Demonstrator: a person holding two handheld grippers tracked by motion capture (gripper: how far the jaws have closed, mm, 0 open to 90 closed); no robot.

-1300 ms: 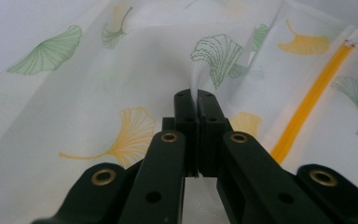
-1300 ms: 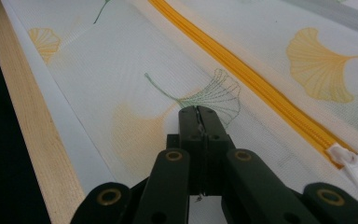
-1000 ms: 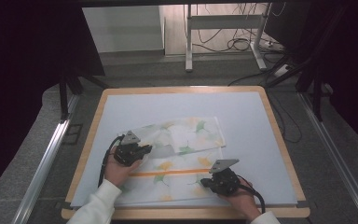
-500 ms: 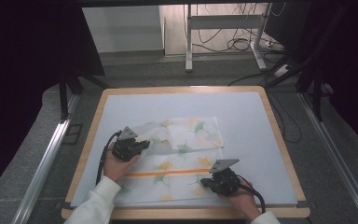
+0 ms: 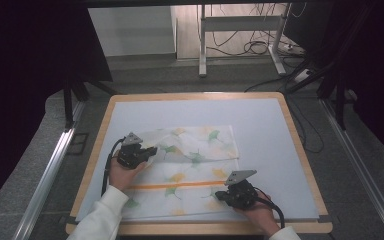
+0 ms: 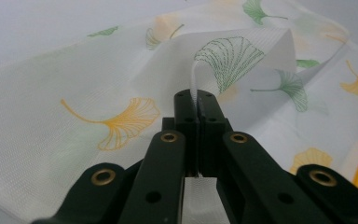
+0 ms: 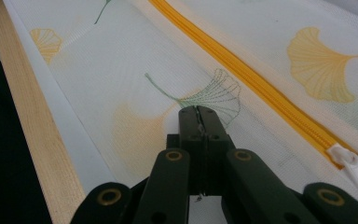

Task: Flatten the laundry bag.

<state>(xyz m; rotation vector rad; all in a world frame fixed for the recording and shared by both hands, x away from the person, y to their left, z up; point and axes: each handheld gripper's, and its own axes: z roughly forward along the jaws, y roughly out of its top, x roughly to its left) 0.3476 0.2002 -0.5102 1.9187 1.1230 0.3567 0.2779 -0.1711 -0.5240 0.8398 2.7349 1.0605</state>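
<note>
A white mesh laundry bag printed with green and yellow ginkgo leaves [image 5: 190, 170] lies spread on the pale blue worktop with a light wooden rim [image 5: 260, 115], towards its near left side. The left tool [image 5: 147, 152], held by a hand in a white sleeve [image 5: 102, 215], is clenched on a raised fold of the mesh, seen pinched between its black jaws in the left gripper view [image 6: 195, 100]. The right tool [image 5: 222, 195] rests near the bag's front edge, its jaws clamped on a thin layer of mesh [image 7: 199, 114]. An orange-yellow zip [image 7: 256, 86] runs just beside it, ending in a white plastic zip pull [image 7: 354, 163].
</note>
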